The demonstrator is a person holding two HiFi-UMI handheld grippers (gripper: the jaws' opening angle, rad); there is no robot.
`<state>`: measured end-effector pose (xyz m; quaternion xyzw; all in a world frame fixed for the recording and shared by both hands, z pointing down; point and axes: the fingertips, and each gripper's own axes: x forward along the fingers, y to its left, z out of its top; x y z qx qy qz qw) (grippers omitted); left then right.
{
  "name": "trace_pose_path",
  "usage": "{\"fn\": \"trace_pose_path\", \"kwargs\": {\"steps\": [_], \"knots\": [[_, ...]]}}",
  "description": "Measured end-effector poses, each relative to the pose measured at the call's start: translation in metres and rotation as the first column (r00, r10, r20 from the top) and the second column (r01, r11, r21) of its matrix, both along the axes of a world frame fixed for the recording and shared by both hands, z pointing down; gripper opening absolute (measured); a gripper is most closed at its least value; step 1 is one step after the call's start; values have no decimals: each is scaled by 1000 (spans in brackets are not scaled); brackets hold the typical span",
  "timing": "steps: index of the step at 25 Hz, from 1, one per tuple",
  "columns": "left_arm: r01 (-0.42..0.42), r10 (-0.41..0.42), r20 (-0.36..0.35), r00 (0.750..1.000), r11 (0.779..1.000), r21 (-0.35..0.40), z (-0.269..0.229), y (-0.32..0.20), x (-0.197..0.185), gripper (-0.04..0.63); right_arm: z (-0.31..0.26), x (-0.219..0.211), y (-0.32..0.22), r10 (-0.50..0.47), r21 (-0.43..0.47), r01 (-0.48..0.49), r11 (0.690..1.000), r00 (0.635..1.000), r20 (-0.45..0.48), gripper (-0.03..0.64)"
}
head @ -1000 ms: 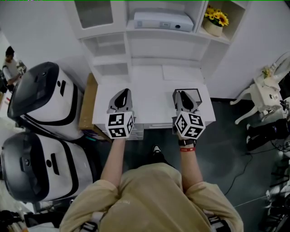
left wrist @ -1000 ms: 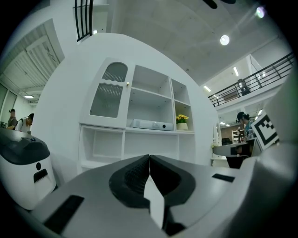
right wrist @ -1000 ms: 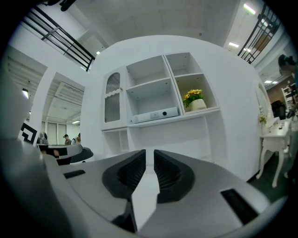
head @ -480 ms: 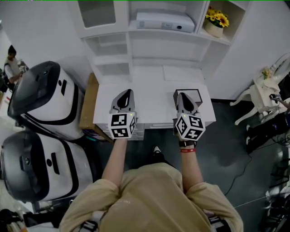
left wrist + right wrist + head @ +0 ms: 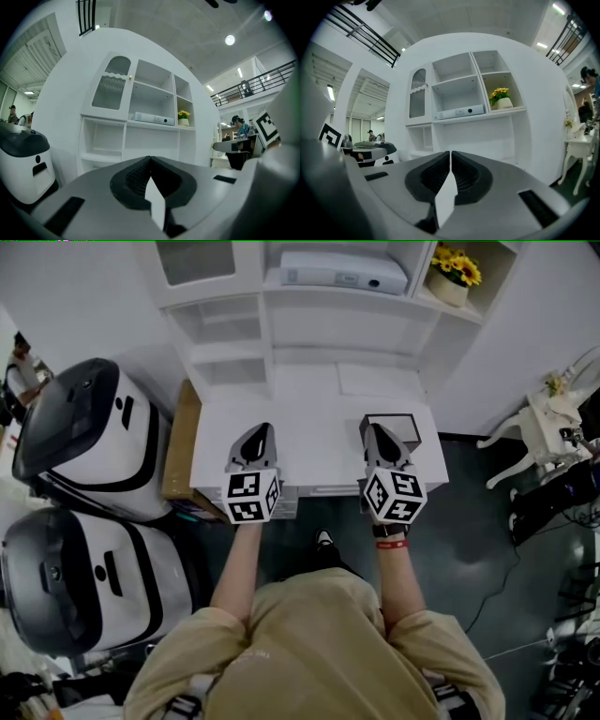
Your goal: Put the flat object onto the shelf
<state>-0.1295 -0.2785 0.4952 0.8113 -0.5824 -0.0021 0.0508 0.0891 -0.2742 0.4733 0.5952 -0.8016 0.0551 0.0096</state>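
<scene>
A pot of sunflowers (image 5: 453,276) stands at the upper right, with a flat white device (image 5: 342,273) just to its left. Two large white-and-black machines (image 5: 89,442) sit side by side at the left, and a cardboard box (image 5: 183,451) is wedged beside the nearer-top one. An ornate white side table (image 5: 544,427) stands at the right, near dark cables (image 5: 562,512) on the floor.

The shelf (image 5: 309,343) and desk (image 5: 314,442) are plain white. The flat object (image 5: 407,426) has a pale grey face inside a black border. The left gripper (image 5: 263,430) and right gripper (image 5: 373,427) are grey with ribbed black fingers (image 5: 464,174), and each bears black-and-white square markers (image 5: 248,498). The flowers (image 5: 457,266) are yellow and the floor (image 5: 469,521) is dark grey.
</scene>
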Motion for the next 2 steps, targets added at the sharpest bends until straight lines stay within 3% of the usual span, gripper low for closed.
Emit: {"fn": "trace_pose_path", "kwargs": {"steps": [2], "knots": [[6, -6, -2, 1000, 1000, -13, 8, -5, -1, 20, 2, -1, -6, -16, -3, 16, 1000, 1000, -10, 35]]}}
